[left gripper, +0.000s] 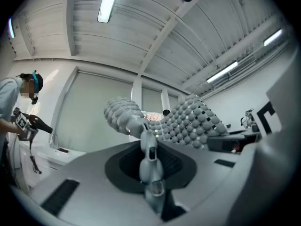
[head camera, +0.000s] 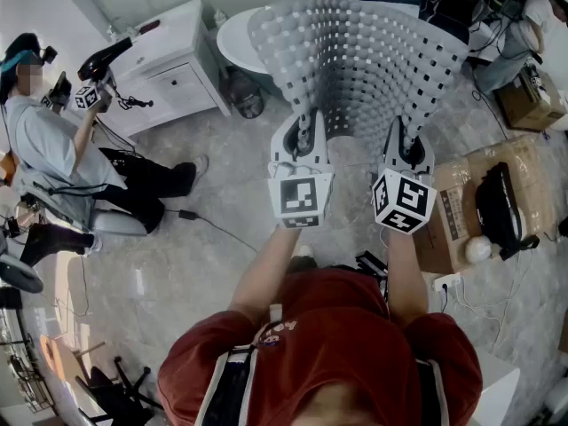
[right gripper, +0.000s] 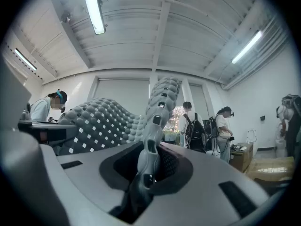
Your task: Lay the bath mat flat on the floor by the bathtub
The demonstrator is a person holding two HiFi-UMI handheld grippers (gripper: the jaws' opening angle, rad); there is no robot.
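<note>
- Pale marble-look floor (head camera: 222,264) is seen from above. A white bathtub (head camera: 232,34) stands toward its far edge, and a white vanity cabinet (head camera: 173,69) toward the far left corner.
- The grey bubbled bath mat (head camera: 364,51), pierced with small holes, is held clear of the floor. It is spread as a curved sheet in front of the bathtub and is not yet laid down.
- Left gripper (left gripper: 146,134): the jaws are pressed nearly together, pinching the left part of the mat's near edge.
- Right gripper (right gripper: 151,136): the jaws are likewise clamped on the same edge, further right. The two grippers are side by side and not touching.
- Cardboard boxes (head camera: 461,211) are noted along the floor's right edge.
- A seated person (head camera: 62,149) is noted by the left edge.
</note>
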